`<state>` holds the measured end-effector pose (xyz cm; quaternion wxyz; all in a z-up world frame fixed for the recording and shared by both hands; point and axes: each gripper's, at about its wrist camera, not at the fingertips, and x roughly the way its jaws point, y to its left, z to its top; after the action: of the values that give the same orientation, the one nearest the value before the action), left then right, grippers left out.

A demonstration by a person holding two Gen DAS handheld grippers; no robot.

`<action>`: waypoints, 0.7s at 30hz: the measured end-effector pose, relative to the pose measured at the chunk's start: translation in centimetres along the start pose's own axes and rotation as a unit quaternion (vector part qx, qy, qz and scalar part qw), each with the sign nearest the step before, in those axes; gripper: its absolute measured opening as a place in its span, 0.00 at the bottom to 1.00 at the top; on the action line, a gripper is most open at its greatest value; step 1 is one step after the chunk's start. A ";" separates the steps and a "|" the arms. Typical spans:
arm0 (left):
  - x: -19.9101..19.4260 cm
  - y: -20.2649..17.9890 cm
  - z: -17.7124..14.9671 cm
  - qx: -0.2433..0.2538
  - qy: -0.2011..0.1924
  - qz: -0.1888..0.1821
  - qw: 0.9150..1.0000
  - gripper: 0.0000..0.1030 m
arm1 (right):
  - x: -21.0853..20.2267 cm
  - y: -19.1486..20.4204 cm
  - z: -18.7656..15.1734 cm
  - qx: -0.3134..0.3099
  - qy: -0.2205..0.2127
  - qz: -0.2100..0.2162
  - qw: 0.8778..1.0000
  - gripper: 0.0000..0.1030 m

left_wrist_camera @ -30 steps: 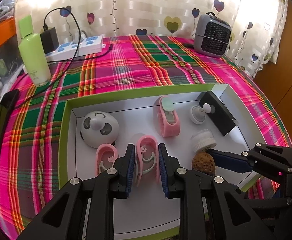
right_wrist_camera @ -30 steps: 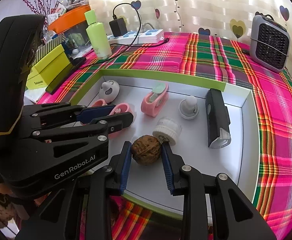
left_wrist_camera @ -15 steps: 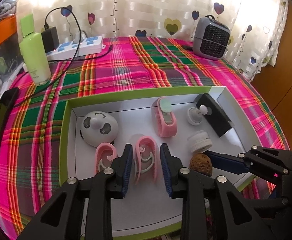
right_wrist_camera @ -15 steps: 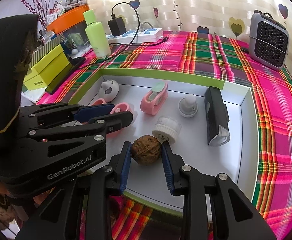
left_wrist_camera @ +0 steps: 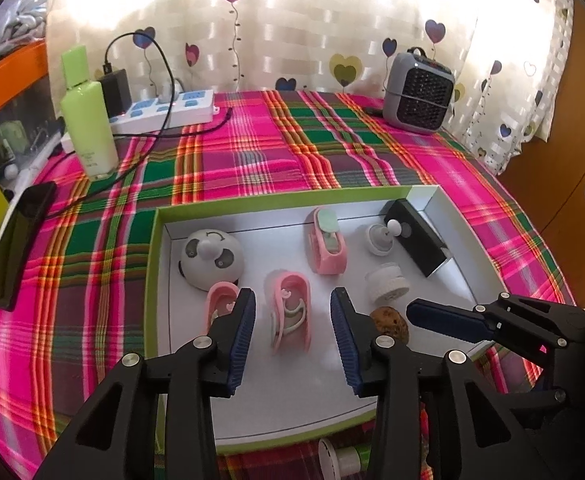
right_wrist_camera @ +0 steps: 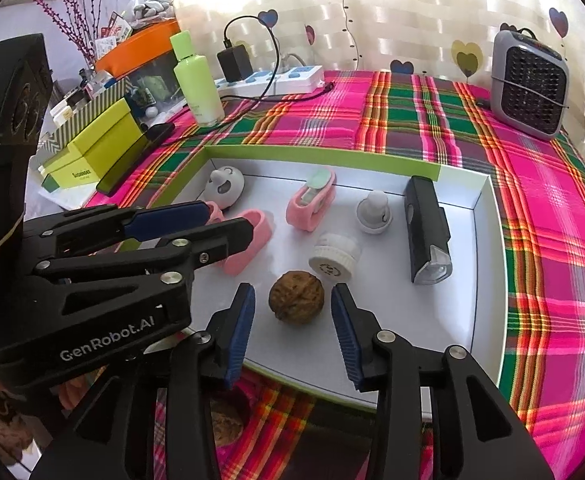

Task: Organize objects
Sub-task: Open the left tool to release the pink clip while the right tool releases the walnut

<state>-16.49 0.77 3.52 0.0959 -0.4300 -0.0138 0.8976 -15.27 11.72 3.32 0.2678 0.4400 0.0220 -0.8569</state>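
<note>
A green-rimmed white tray lies on the plaid cloth. My left gripper is open, its jaws on either side of a pink clip that rests in the tray. My right gripper is open around a brown walnut, which sits on the tray floor; the walnut also shows in the left wrist view. The tray also holds a second pink clip, a panda dome, a pink-and-green clip, a white knob, a white ribbed cap and a black light.
On the cloth behind the tray stand a green bottle, a power strip with charger and a grey heater. A black phone and yellow boxes lie at left. Another walnut lies before the tray.
Both grippers have opened: the left let go of the pink clip and the right let go of the walnut. Both objects now rest in the tray.
</note>
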 end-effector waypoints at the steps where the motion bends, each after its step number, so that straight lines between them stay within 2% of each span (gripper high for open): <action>1: -0.2 0.0 0.0 0.000 -0.001 0.000 1.000 0.37 | -0.1 0.0 0.0 0.000 -0.002 -0.002 1.000 0.40; 21: -4.2 0.1 -2.7 -0.021 -0.032 0.014 0.999 0.37 | -2.7 1.0 -1.5 0.003 -0.031 -0.017 0.999 0.41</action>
<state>-11.85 -0.24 5.07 0.0734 -0.4029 -0.0296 0.9118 -12.42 12.43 4.71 0.2519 0.4136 0.0188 -0.8747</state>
